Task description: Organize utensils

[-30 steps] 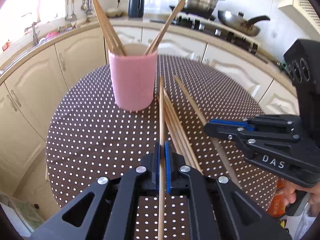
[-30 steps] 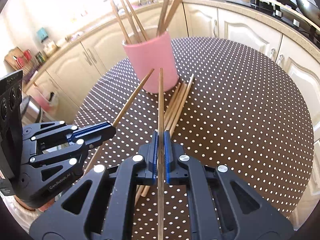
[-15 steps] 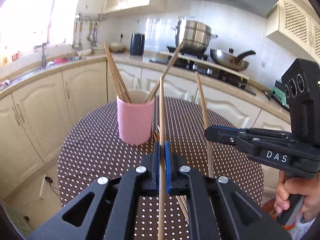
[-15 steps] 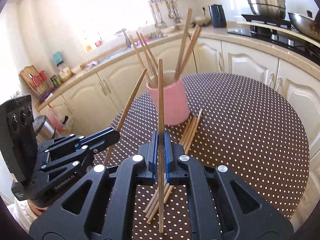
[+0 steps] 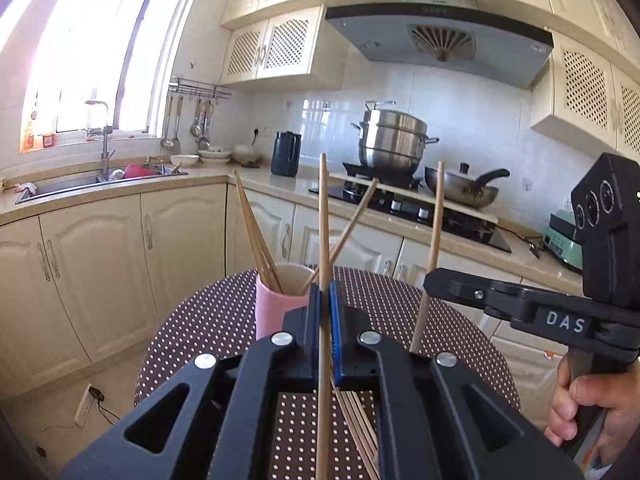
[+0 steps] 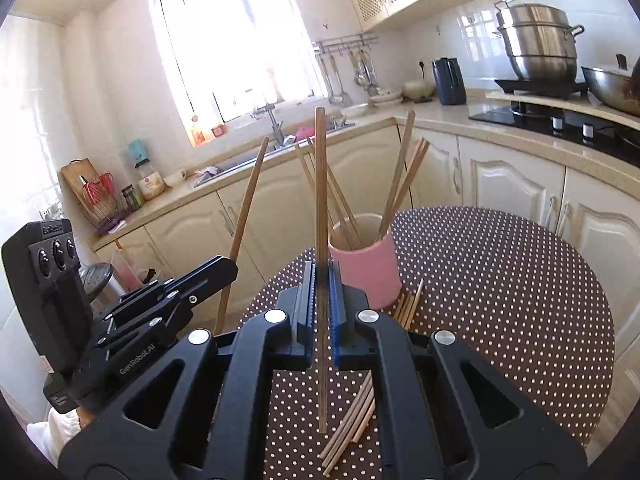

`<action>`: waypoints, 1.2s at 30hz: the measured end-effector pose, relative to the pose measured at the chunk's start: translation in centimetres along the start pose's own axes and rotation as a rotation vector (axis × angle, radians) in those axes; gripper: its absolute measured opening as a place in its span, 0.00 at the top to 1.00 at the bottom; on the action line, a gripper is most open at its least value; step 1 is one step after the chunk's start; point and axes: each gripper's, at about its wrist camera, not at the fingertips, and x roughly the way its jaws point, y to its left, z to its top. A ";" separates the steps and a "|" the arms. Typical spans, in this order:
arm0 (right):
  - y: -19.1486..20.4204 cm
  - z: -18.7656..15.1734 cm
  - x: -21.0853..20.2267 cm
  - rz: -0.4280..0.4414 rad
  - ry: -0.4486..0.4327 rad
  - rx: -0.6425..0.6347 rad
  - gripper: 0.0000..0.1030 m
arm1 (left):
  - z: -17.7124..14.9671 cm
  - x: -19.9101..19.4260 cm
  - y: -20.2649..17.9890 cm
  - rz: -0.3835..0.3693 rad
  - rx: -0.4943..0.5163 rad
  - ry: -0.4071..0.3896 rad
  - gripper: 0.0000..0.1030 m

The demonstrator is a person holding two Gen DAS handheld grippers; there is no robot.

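My left gripper [image 5: 324, 300] is shut on a single wooden chopstick [image 5: 323, 220] that stands nearly upright above the table. My right gripper [image 6: 321, 276] is likewise shut on its own chopstick [image 6: 320, 180], also upright. Each gripper shows in the other's view: the right gripper [image 5: 434, 280] with its stick [image 5: 437, 216], and the left gripper [image 6: 228, 268] with its stick [image 6: 248, 200]. A pink cup [image 6: 368, 276] holding several chopsticks stands just beyond both grippers on the dotted brown table [image 6: 500, 300]. Several loose chopsticks [image 6: 352, 416] lie on the cloth below the right gripper.
Cream cabinets and a counter curve behind the table, with a sink [image 5: 80, 184] at the left. A black kettle [image 5: 286, 154], a steel steamer pot [image 5: 392, 140] and a wok [image 5: 460, 188] are on the stove side. A hand [image 5: 580, 404] grips the right tool's handle.
Both grippers have risen and tipped upward, lifting their chopsticks off the table to near upright. The cup now sits lower in both views. Both jaws stayed shut.
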 end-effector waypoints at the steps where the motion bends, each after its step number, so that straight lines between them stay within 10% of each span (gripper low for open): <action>1: 0.1 0.3 -0.1 0.000 -0.012 -0.003 0.94 | 0.4 0.1 0.2 0.000 -0.005 -0.010 0.95; 36: -1.0 9.1 4.9 -0.067 -0.290 -0.080 0.94 | 8.7 8.7 3.6 0.046 -0.134 -0.272 0.95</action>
